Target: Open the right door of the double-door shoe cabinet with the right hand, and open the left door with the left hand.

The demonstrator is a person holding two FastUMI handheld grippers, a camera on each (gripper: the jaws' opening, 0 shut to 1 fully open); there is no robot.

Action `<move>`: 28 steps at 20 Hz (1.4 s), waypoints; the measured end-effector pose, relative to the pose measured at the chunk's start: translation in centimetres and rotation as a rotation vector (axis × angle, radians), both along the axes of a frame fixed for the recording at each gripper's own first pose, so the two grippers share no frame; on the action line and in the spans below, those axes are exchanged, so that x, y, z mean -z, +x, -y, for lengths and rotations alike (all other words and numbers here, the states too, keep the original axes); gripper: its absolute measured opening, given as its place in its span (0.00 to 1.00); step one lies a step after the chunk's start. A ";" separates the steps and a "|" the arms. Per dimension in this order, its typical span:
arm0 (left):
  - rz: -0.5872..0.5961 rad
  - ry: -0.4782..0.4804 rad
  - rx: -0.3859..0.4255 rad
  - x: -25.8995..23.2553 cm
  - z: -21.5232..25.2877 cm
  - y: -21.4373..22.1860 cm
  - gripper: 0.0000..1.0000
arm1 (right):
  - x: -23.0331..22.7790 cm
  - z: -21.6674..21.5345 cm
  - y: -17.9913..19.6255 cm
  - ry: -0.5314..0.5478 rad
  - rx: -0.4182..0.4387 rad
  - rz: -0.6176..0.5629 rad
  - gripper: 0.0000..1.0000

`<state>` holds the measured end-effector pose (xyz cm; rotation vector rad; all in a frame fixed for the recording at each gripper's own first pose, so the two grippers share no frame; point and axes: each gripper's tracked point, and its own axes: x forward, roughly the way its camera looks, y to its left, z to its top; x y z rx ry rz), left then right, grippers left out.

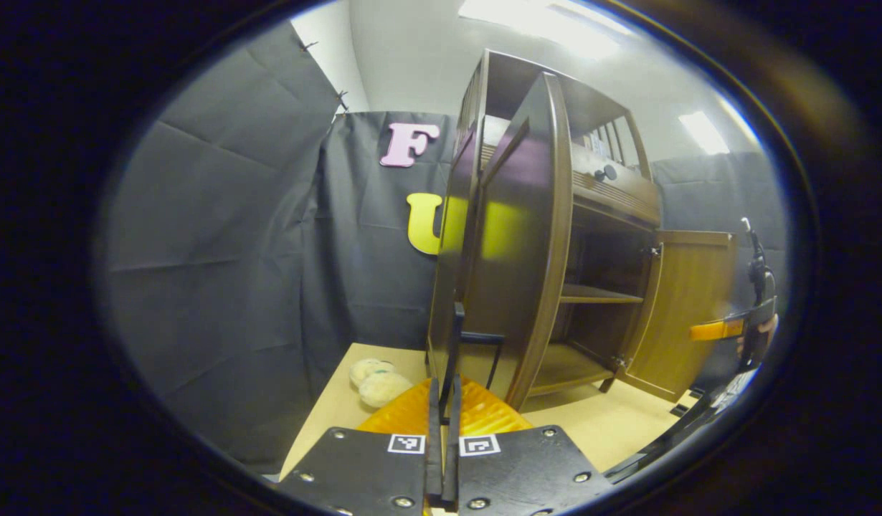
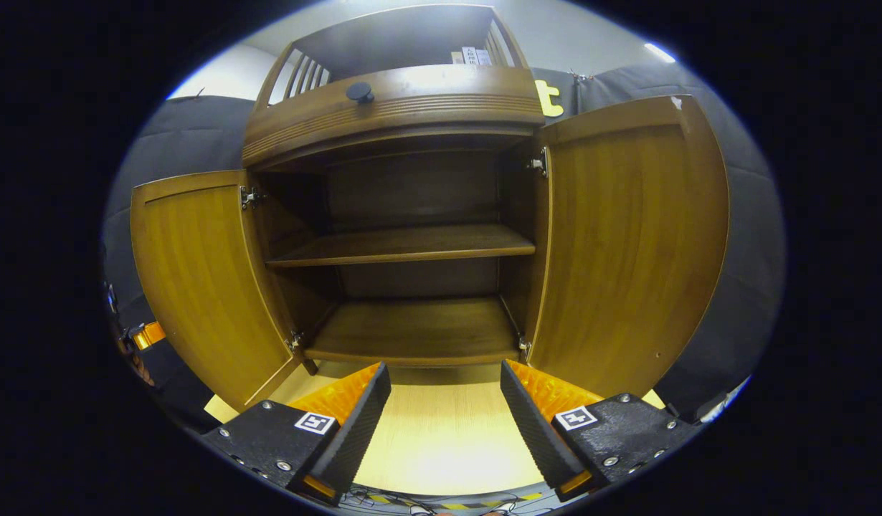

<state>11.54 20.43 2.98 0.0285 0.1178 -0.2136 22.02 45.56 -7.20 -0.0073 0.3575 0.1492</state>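
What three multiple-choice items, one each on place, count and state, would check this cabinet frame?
1. Where do the pale round things lie?
A. on the table left of the cabinet
B. on the inner shelf
C. on the cabinet top

2. How many doors stand open?
A. none
B. one
C. two

3. How is the right gripper?
A. open
B. shut on a door
C. shut on the knob

Key: 1 A, beside the shoe cabinet; 2 C, left door and right door swung out; 3 A, its fingers are spread with nothing between them.

The shoe cabinet (image 2: 405, 244) is glossy varnished wood with visible grain, its door hinges (image 2: 538, 165) bright metal. It stands on a pale, matt wooden tabletop (image 2: 441, 437). The booth wall (image 1: 219, 251) is creased matt cloth.
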 end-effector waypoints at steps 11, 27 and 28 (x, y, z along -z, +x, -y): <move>0.101 -0.045 -0.314 -7.5 -0.3 -12.9 0.03 | -2.5 4.5 -0.6 0.037 -0.021 0.098 0.95; 0.118 -0.006 -0.532 -9.3 12.1 -14.8 0.82 | -10.0 16.0 -5.2 0.155 0.033 0.253 0.96; 0.155 0.006 -0.536 -9.7 12.4 -14.5 0.82 | -10.7 16.5 -5.4 0.151 0.032 0.279 0.96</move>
